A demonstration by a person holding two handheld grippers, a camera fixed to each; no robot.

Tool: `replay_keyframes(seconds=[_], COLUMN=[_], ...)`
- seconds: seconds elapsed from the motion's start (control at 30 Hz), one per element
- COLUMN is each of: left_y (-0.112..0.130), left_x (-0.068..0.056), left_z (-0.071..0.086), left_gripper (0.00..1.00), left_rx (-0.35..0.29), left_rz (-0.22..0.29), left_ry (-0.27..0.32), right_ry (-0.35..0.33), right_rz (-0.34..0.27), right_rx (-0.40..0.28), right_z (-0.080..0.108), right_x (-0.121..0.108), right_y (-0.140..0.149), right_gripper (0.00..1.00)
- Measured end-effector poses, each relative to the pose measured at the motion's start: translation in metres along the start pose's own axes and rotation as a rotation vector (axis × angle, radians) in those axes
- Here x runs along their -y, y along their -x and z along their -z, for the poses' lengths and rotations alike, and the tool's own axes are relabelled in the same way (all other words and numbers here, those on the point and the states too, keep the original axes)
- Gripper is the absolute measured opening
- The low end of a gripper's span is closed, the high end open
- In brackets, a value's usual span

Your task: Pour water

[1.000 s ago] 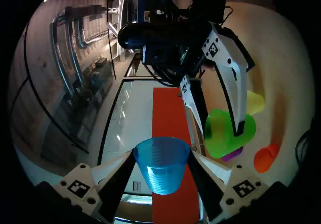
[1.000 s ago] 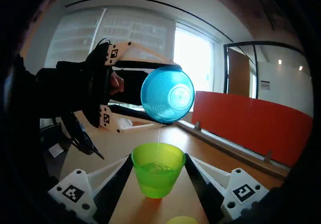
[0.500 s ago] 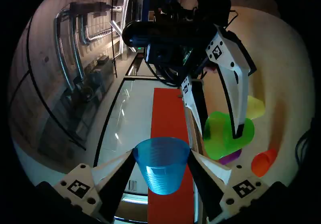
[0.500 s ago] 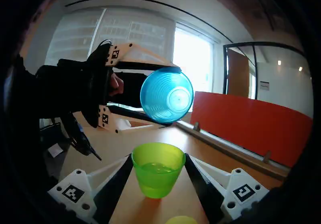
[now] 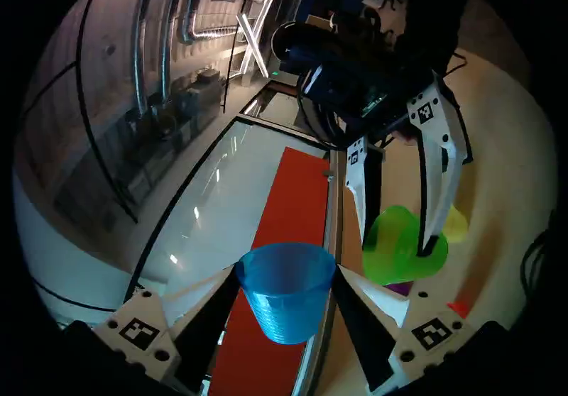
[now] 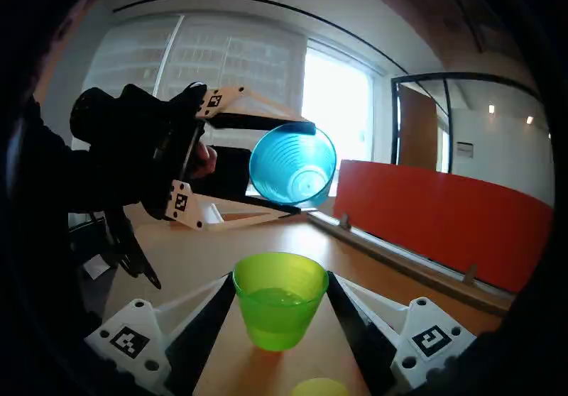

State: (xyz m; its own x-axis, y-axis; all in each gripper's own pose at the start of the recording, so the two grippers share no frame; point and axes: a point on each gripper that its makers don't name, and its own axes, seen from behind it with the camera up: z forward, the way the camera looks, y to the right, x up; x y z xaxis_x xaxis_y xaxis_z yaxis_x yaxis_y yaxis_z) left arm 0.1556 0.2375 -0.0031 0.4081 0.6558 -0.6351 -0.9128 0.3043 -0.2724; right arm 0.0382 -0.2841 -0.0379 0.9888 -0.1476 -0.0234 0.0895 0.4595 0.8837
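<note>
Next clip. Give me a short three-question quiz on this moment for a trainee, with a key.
1. True or false: the green cup holds liquid.
2. Which cup does the left gripper hold? A the blue cup; B the green cup; C neither.
3. Fill in: the panel along the table's far edge is ___.
Key: 1 true; 2 A; 3 red.

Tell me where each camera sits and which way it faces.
Left gripper view: rides the left gripper, looking along its fingers past the held blue cup toward the right gripper with the green cup.
Right gripper view: rides the right gripper, looking across the wooden table, up at the left gripper and the gloved hand.
Shared: both cups, both grippers.
</note>
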Motion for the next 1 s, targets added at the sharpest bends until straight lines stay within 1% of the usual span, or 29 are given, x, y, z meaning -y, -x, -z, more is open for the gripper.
replay_keyframes(seconds=[0.13, 0.23, 0.37, 0.6, 0.8, 1.0], left_y=[0.005, 0.010, 0.017, 0.026, 0.031, 0.035], left_x=[0.000, 0.000, 0.000, 0.004, 0.007, 0.009], left_z=[0.001, 0.001, 0.002, 0.005, 0.009, 0.006], left_gripper=[0.87, 0.87, 0.87, 0.87, 0.87, 0.87], left_rx=[0.004, 0.008, 0.016, 0.035, 0.049, 0.048], left_rz=[0.076, 0.124, 0.179, 0.273, 0.382, 0.506], left_ry=[-0.003, -0.002, 0.000, -0.012, -0.020, -0.021], right_ry=[-0.001, -0.001, 0.001, 0.009, 0.017, 0.024], right_rz=[0.002, 0.005, 0.004, 0.008, 0.005, 0.009], right_rx=[-0.001, -0.001, 0.001, -0.003, -0.011, -0.014], right_z=[0.000, -0.001, -0.002, -0.001, 0.003, 0.006], right_x=[0.001, 0.001, 0.001, -0.001, -0.004, -0.004], right_y=[-0.001, -0.001, -0.001, -0.003, -0.007, -0.011], right_gripper=[0.94, 0.94, 0.94, 0.93, 0.94, 0.94])
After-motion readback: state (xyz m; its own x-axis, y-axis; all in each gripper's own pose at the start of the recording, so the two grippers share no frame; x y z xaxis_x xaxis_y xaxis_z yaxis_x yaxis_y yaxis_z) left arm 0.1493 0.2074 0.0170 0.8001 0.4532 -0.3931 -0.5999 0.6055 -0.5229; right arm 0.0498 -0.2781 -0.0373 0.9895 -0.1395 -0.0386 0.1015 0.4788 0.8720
